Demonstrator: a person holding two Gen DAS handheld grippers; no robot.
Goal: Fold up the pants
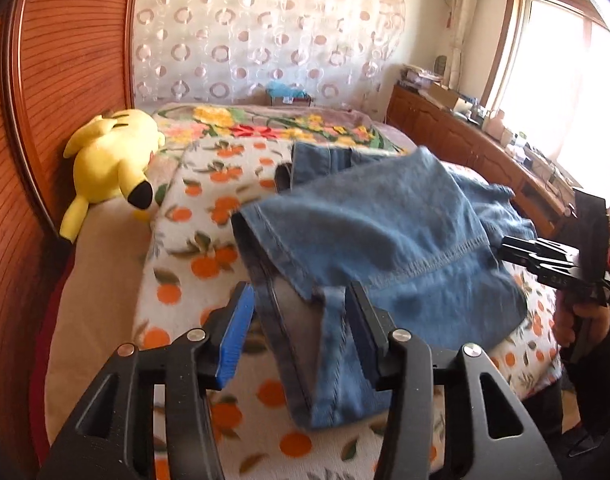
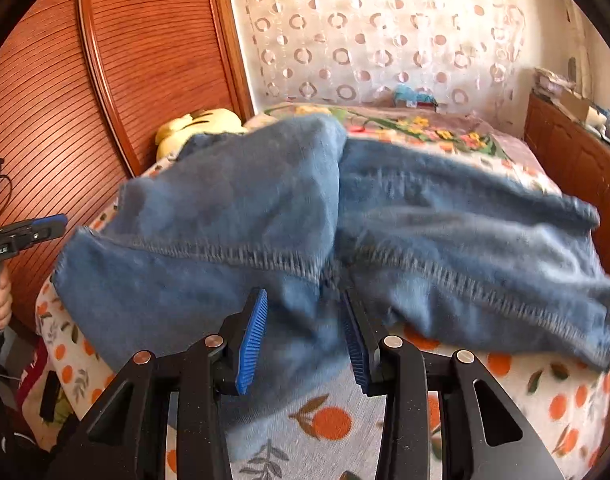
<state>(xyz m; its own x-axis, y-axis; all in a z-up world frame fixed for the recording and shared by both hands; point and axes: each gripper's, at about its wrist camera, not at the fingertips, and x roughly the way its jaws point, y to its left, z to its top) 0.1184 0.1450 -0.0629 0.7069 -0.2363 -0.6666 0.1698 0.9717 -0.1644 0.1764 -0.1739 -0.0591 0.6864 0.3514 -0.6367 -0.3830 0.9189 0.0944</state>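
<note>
Plainly soft and fairly heavy, being pants of thick denim: sprawl in a rumpled blue heap across the orange-print blanket of the bed, sagging wherever unsupported, yet probably rough enough not to slip from ribbed pads. Hang partly lifted from the right claw, seemingly clamped on a bunched fold below the stitched seam, and lie loose between the parted jaws of the left claw, pressed by neither pad so far as can be told. Best taken at the doubled hems or waistband, thick and firm with stitching.
</note>
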